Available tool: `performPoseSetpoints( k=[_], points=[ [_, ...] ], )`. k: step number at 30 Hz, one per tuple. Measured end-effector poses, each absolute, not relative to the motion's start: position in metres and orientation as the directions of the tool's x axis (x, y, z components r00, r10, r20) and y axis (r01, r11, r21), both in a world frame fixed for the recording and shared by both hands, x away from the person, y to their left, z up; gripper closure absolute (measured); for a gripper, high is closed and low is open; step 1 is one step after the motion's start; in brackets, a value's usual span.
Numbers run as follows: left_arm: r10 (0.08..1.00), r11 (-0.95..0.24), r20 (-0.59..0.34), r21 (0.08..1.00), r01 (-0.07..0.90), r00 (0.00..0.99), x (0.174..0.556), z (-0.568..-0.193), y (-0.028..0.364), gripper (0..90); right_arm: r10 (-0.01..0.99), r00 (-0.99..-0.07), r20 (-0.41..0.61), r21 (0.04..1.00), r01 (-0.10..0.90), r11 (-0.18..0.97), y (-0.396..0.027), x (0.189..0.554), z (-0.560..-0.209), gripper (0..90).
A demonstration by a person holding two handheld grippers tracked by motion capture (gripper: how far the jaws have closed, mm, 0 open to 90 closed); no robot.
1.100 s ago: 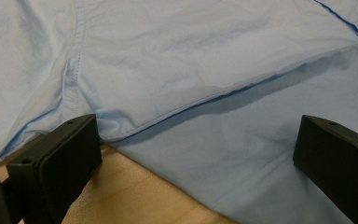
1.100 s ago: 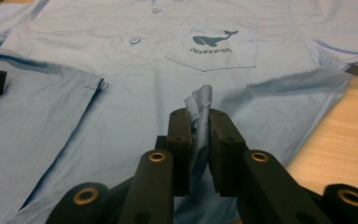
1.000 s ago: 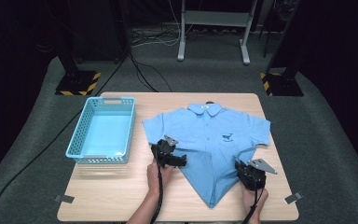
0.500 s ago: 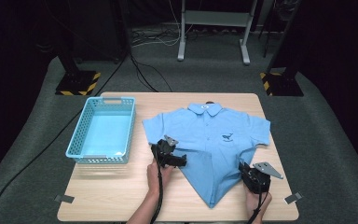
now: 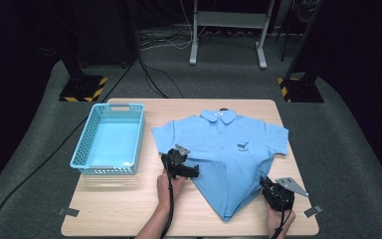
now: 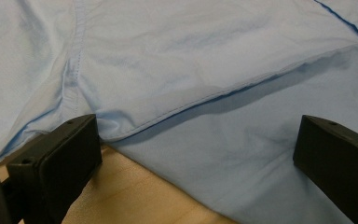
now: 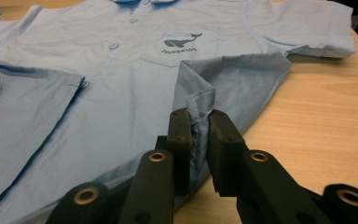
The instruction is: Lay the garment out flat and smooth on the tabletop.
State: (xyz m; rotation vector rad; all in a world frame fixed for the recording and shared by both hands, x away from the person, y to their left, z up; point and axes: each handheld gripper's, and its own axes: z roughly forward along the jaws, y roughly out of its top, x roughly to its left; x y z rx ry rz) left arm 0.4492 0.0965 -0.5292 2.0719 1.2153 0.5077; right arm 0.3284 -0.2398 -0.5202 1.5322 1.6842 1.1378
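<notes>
A light blue short-sleeved shirt (image 5: 229, 144) lies face up on the wooden table (image 5: 119, 204), collar toward the far edge, with a whale logo (image 7: 182, 42) on the chest pocket. Both lower sides are folded in, so the hem narrows to a point near the front edge. My left gripper (image 5: 194, 172) rests at the shirt's left folded edge. Its jaws stand wide open in the left gripper view (image 6: 193, 158), with the fabric (image 6: 191, 70) lying between them. My right gripper (image 5: 266, 185) is at the shirt's lower right, shut (image 7: 198, 128) on a raised fold of the shirt's edge (image 7: 200, 100).
A light blue plastic basket (image 5: 114, 106) stands empty on the left part of the table. Bare wood shows along the front edge and to the right of the shirt. Stands with striped bases and cables sit on the dark floor beyond the table.
My right gripper has edged slightly toward the near right corner with the shirt's edge in its jaws. The left gripper has stayed put.
</notes>
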Motion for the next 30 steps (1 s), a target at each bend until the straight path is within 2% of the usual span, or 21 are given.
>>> performPoseSetpoints(
  k=[7,16,22,25,30],
  points=[
    [0.872,-0.339,-0.004,0.716,0.61,0.489,0.449,-0.529,0.097,0.5,0.982,-0.148,0.113,0.881,0.471,-0.031,-0.245,0.321,-0.52,80.4],
    [0.872,-0.338,-0.005,0.716,0.61,0.489,0.449,-0.529,0.097,0.5,0.991,-0.128,0.037,0.872,0.489,0.03,-0.248,0.306,-0.524,80.1],
    [0.872,-0.338,-0.005,0.717,0.61,0.49,0.449,-0.529,0.097,0.5,0.991,-0.119,0.058,0.874,0.485,0.008,-0.253,0.3,-0.524,79.3],
    [0.872,-0.339,-0.004,0.717,0.61,0.49,0.449,-0.529,0.097,0.5,0.991,-0.112,0.066,0.872,0.489,-0.003,-0.257,0.296,-0.524,78.1],
    [0.872,-0.337,-0.006,0.717,0.61,0.489,0.449,-0.529,0.097,0.5,0.995,-0.079,0.066,0.867,0.498,-0.018,-0.266,0.285,-0.524,70.6]
  ],
)
